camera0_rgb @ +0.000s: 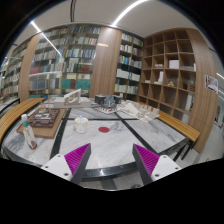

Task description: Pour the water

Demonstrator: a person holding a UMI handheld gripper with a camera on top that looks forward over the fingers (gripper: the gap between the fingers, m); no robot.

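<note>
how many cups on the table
2: one cup ahead of the left finger, another cup ahead of the right finger. Clutter on the table may hide more.

I see my gripper (112, 160) with its two magenta-padded fingers (72, 157) spread apart, nothing between them, above a pale marble-patterned table (100, 148). Beyond them stand a small clear cup (81, 124) and a red round disc (105, 129). Tall wooden bookshelves (70, 60) fill the background.

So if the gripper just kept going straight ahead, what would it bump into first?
Probably the small red thing on the white table, just ahead of the open gripper. Depth is hard to judge, so it might pass above it.
</note>
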